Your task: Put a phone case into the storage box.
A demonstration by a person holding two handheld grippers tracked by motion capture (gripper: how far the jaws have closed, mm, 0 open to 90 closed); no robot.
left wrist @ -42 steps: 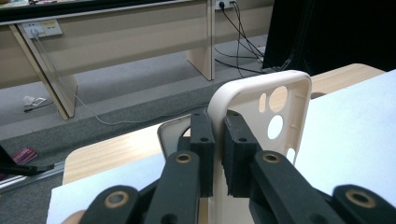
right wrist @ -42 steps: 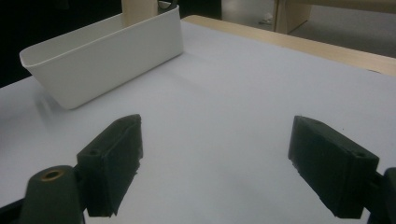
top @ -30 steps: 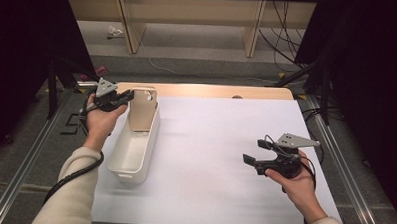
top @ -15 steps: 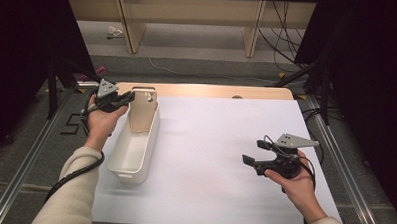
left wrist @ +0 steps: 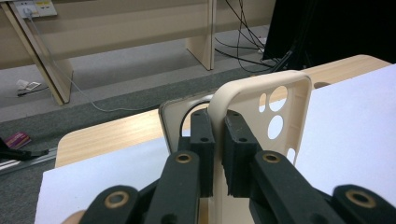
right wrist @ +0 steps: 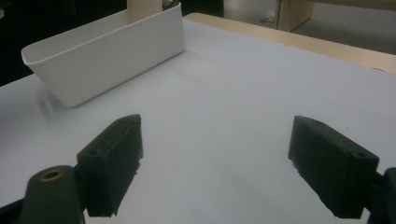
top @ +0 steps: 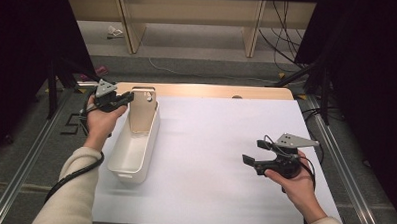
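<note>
- Left gripper (top: 127, 97) has its jaws pinched narrow on the edge of a beige phone case (top: 142, 110); in the left gripper view the two pads sit either side of the case's rim (left wrist: 219, 105), close to the corner with the round camera cut-outs.
- The phone case stands upright at the far end of the white bin (top: 133, 147), its lower part down inside the bin. Judged: the edge grip holds the thin shell vertical so it can be lowered into, or lifted clear of, the narrow bin without catching a wall.
- The bin lies lengthwise along the left side of the bench (top: 215, 157), within reach of the left hand (top: 101, 121).
- Right gripper (top: 252, 151) sits apart at the right side of the bench, jaws wide with nothing between them; the right gripper view looks between the two pads across bare white surface toward the bin (right wrist: 107, 49). Judged: parked clear, ready to steady the bin if needed.
- Hard to tell: whether the case's lower edge rests on the bin floor or hangs free; the bin wall hides it.
- A second pale plate with a dark ring (left wrist: 187, 109) lies just behind the case in the left gripper view; cannot tell what it is.
- The bin's far end is cut off at the top of the right gripper view.
</note>
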